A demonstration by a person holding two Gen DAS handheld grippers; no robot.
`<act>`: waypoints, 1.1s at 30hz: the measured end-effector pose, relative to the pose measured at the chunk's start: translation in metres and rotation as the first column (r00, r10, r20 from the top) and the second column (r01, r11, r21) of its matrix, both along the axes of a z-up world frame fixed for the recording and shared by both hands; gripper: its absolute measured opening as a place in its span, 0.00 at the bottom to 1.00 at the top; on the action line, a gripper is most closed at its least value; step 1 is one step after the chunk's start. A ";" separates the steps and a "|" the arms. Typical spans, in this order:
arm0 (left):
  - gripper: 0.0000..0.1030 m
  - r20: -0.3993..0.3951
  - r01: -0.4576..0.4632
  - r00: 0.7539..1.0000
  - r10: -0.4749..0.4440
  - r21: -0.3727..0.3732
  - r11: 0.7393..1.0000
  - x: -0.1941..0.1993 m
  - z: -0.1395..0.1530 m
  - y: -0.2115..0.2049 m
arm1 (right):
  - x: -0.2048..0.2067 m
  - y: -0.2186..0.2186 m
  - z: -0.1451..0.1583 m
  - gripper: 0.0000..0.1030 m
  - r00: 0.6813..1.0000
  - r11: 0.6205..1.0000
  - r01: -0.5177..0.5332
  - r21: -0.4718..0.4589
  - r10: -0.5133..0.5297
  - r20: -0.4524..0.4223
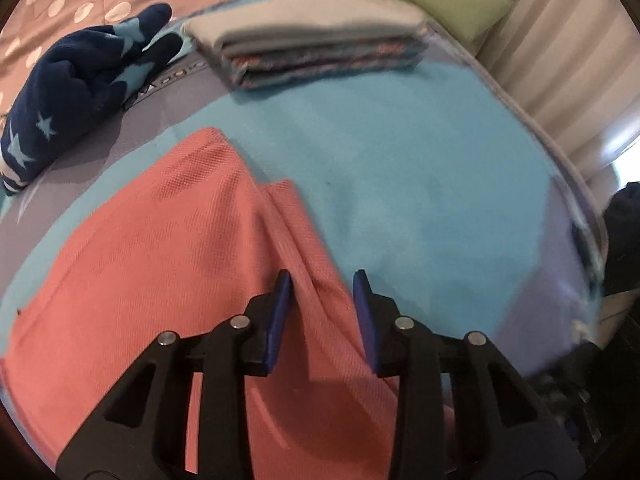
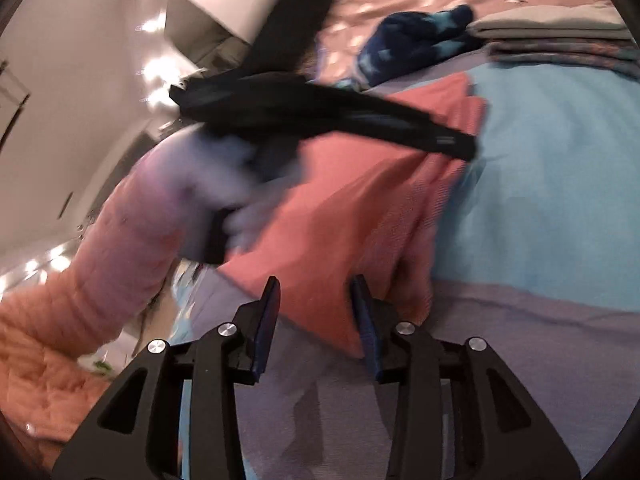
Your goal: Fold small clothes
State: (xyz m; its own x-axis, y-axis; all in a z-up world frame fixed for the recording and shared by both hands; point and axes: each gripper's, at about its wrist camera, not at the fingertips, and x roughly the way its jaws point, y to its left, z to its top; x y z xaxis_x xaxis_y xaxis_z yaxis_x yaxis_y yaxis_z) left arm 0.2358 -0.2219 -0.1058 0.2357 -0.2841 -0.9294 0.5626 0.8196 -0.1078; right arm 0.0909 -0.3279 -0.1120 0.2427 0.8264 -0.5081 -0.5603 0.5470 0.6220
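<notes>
Tongs point(image 1: 323, 280) above blue-and-grey blanket point(image 1: 420, 184)

My pink cloth point(image 1: 160, 264) lies on the blue blanket point(image 1: 400, 184). It is a soft pink-red with tiny bumps in the weave, and it is partly folded, with one narrow flap lying over its right edge. It lies mostly flat (a long crease runs down the flap). Farther back on the blanket sits a neat stack of folded clothes point(image 1: 316, 48), gray on top and patterned below. To the left of the stack is a dark blue piece with light blue stars point(image 1: 80, 88), all bunched up and not folded.
</notes>
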 end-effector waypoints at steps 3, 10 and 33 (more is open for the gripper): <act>0.32 0.021 0.022 1.000 -0.023 0.037 0.999 0.000 -0.001 -0.005 | 0.002 -0.003 -0.002 0.41 1.000 1.000 0.007 0.013 -0.007 -0.016; 0.30 0.004 0.005 1.000 -0.005 0.039 0.999 0.005 0.002 -0.009 | 0.014 -0.008 -0.011 0.41 0.998 0.996 0.010 -0.087 -0.015 -0.061; 0.50 0.120 0.045 0.992 -0.042 -0.029 0.999 -0.008 0.018 -0.022 | 0.003 -0.030 -0.004 0.34 0.994 0.989 -0.042 -0.142 0.027 -0.105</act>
State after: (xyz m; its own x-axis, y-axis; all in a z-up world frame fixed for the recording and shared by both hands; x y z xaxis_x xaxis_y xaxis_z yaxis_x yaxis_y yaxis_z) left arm 0.2279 -0.2436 -0.0881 0.3316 -0.3255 -0.8855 0.6081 0.7913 -0.0632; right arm 0.0941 -0.3579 -0.1155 0.1556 0.7496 -0.6433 -0.5176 0.6166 0.5932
